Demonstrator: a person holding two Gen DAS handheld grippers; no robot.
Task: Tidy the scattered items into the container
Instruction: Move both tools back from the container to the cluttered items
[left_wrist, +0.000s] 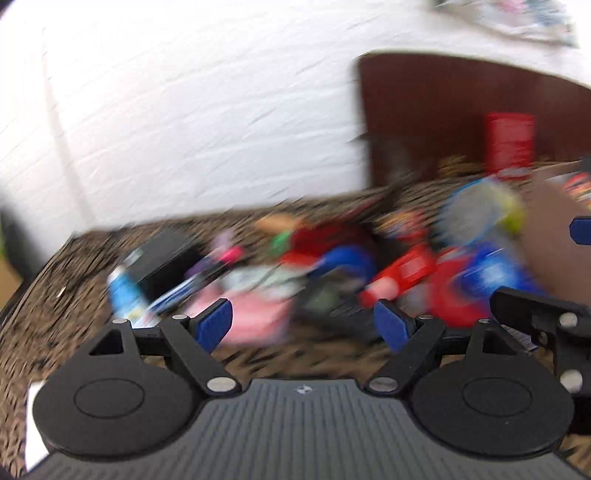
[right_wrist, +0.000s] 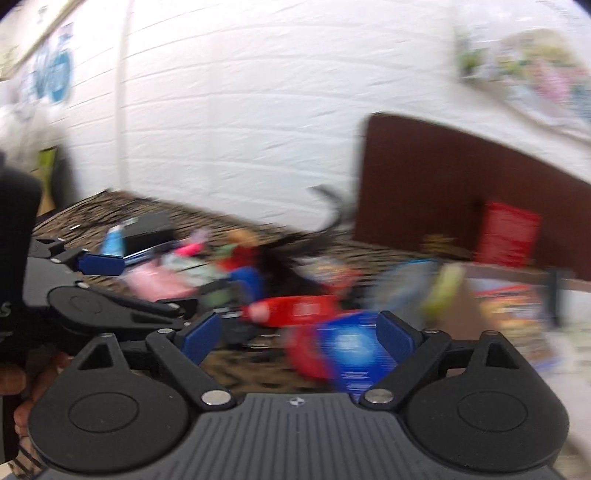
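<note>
We see the scattered items (left_wrist: 295, 269) heaped on the surface (left_wrist: 66, 295), which runs back to the wall (left_wrist: 184, 110). A box (left_wrist: 162, 258) lies at the heap's left end. A tall board (left_wrist: 443, 110) stands behind the heap's right end, with a carton (left_wrist: 509, 144) upright before it. The container (right_wrist: 509, 314) sits farthest right.

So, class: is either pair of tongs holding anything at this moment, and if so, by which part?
Nothing is held. The left tongs and right tongs both stand open, with only the blurred clutter on the table beyond them.
</note>
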